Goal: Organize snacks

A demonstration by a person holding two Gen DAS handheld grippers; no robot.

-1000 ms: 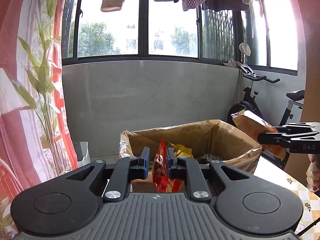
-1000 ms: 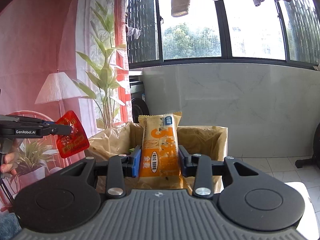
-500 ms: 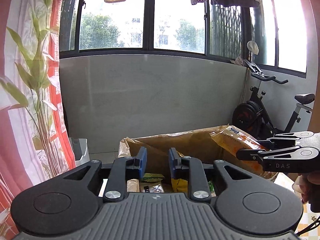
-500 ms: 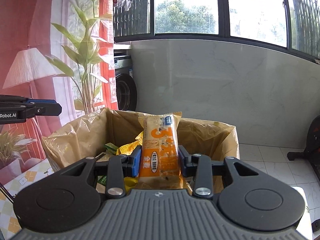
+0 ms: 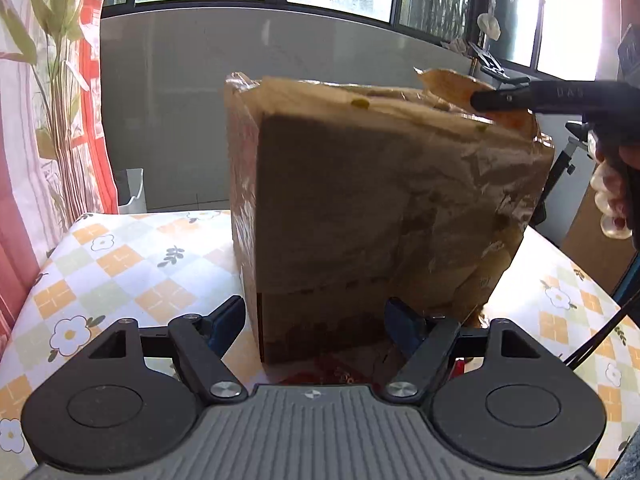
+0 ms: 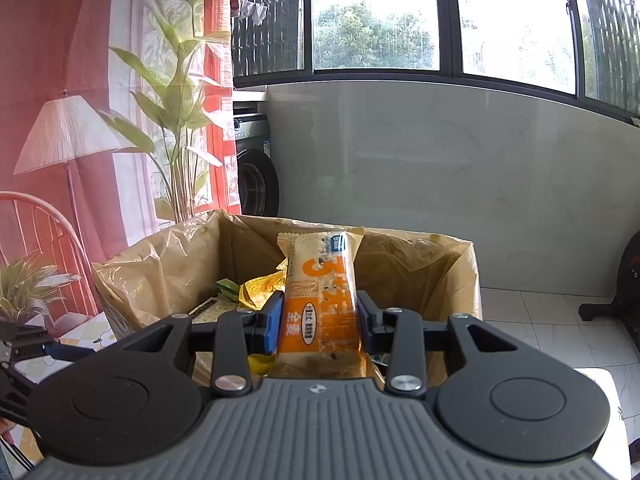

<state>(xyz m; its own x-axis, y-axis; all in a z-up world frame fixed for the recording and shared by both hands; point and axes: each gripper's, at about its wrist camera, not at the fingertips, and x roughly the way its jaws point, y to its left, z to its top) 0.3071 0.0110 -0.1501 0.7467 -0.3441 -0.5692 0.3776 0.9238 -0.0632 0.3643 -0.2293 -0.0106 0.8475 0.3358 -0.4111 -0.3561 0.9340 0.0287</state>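
Snacks are collected in the box [image 5: 384,200], a brown carton lined with a crumpled bag, which fills the centre of the left wrist view and stands on the counter [image 5: 120,264]. The counter carries a checked cloth with flower prints, visible at lower left and lower right of that view. In the right wrist view the box [image 6: 168,264] sits in the middle of the frame with its top open; yellow and green packets [image 6: 256,292] lie inside, at centre left.

Left tool [image 5: 316,320]: released. Its jaws have just been opening and now stand wide apart at the lower centre of the frame, close to the near wall of the box. Nothing is gripped between them. A red wrapper [image 5: 340,372] shows on the counter just below the jaws, partly hidden by the tool body.

Right tool [image 6: 318,320]: clenched on the orange bar [image 6: 320,304]. The bar stands upright between the blue pads [image 6: 272,324], its upper end above the open box, in the centre of the frame. In the left wrist view the right tool [image 5: 480,101] enters from the upper right edge and reaches over the top right corner of the box, with the orange bar [image 5: 452,84] at its tip. A hand [image 5: 612,200] holds it at the right edge.
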